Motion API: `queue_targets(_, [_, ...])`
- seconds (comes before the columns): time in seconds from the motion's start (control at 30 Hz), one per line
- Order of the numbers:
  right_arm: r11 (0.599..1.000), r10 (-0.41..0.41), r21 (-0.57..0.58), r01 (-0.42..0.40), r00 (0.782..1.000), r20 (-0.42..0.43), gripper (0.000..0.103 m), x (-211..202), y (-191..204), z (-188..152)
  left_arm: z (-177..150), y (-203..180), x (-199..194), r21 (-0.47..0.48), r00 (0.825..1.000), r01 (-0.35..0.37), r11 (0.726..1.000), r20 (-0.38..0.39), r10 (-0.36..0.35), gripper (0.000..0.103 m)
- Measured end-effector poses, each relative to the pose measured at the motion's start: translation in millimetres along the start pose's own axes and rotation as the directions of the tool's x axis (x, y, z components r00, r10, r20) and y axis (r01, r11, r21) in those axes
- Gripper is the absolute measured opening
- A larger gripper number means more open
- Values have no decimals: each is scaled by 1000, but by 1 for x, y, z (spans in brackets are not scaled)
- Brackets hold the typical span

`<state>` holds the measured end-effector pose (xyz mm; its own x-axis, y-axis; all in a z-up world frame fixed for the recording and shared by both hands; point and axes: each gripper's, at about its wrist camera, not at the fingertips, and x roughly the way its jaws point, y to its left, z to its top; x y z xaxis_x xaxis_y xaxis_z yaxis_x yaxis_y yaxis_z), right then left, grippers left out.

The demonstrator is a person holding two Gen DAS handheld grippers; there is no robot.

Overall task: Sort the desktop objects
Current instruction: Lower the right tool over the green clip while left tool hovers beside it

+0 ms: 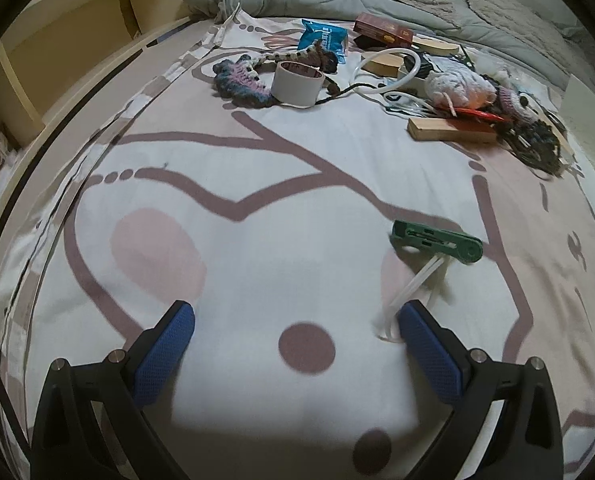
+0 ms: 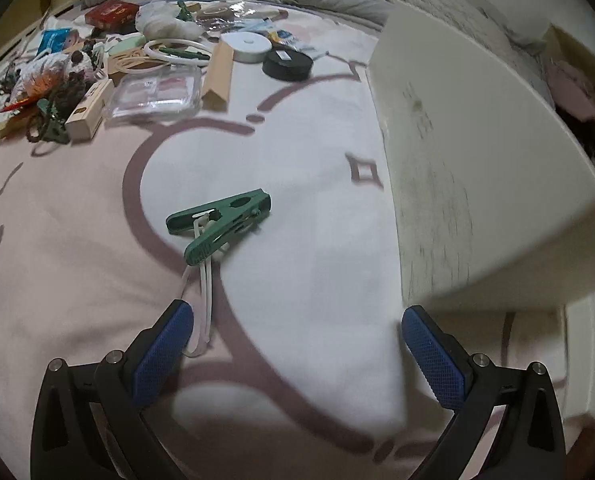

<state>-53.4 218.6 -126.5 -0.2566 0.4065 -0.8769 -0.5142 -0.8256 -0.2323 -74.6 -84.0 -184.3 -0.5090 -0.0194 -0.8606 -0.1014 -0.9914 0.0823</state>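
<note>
The left gripper holds its blue-padded fingers spread wide with nothing between them, above the patterned bedsheet. The right gripper is equally wide open and empty. Ahead of each lies a broad stretch of bare sheet. In the left wrist view a wooden bed frame bounds the sheet on the left; in the right wrist view a white box stands close on the right, its wall rising just beside the right-hand finger. The green clothes peg lies flat on the sheet, forward and right of the left gripper and forward and left of the right one. Its jaws are shut, and a white cord loop trails from it back to the nearest finger of each gripper; whether it touches them is unclear. Far beyond sits the clutter: a tape roll, a wooden block, a clear plastic case and a black round tin.
</note>
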Motion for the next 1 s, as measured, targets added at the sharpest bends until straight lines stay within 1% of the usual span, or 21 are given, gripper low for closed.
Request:
queue_targets(0.1, [1000, 5, 16, -5, 1000, 2, 103, -6, 2, -14, -7, 2, -4, 2, 1000, 8, 1000, 8, -8, 103])
queue_targets(0.2, [1000, -24, 1, 24, 999, 27, 103, -16, 10, -28, -15, 3, -7, -2, 1000, 4, 1000, 23, -4, 103])
queue_targets(0.3, [998, -55, -11, 57, 995, 88, 103, -27, 17, -42, -22, 5, -11, -2, 1000, 2, 1000, 28, -2, 103])
queue_targets(0.37, [998, -61, -10, 63, 990, 125, 103, -32, 21, -52, -26, 7, -13, -3, 999, 1, 1000, 32, -1, 103])
queue_targets(0.47, [1000, -24, 4, 24, 991, 130, 103, -38, 23, -60, -30, 9, -16, 0, 999, -4, 1000, 37, 4, 103])
queue_targets(0.57, [998, 48, 33, -52, 993, 106, 103, -42, 20, -64, -34, 12, -19, -5, 999, 3, 1000, 43, -3, 103])
queue_targets(0.63, [993, 95, 56, -101, 991, 93, 103, -45, 19, -68, -36, 16, -23, -11, 998, 33, 999, 56, -32, 103])
queue_targets(0.73, [991, 107, 66, -115, 989, 105, 103, -43, 20, -69, -40, 23, -28, -33, 992, 104, 994, 80, -101, 103])
queue_targets(0.83, [991, 105, 67, -114, 985, 134, 103, -42, 23, -74, -42, 28, -34, -59, 980, 180, 982, 93, -174, 103])
queue_targets(0.9, [990, 111, 70, -121, 984, 139, 103, -42, 23, -74, -42, 31, -38, -77, 973, 219, 973, 98, -211, 103])
queue_targets(1.0, [988, 123, 75, -134, 982, 143, 103, -40, 22, -74, -37, 31, -42, -104, 956, 282, 954, 110, -271, 103])
